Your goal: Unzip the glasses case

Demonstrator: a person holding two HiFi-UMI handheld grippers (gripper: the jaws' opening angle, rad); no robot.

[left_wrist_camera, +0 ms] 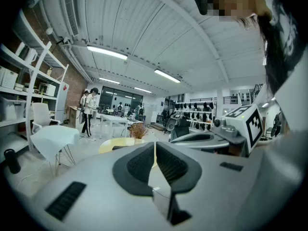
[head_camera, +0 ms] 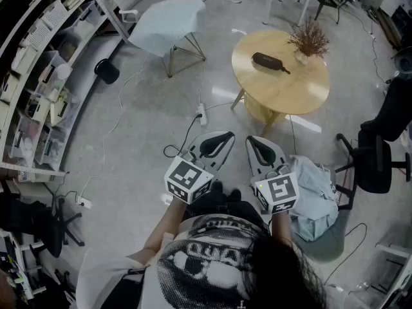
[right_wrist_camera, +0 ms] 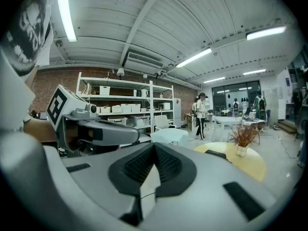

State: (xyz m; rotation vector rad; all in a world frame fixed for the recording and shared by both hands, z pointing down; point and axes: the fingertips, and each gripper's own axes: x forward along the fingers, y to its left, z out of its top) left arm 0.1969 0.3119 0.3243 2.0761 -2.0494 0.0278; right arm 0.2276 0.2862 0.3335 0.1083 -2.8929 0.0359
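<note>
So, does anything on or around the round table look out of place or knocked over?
Nothing stands out. The glasses case lies flat on the table, the dried plant stands upright beside it in its vase, and nothing is spilled. Only a power strip with loose cables lies on the floor nearby.

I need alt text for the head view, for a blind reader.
A person holds the left tongs and right tongs, both shut and empty, side by side above a grey floor. Ahead stands a round wooden table with a dark glasses case and dried plant on it.
</note>
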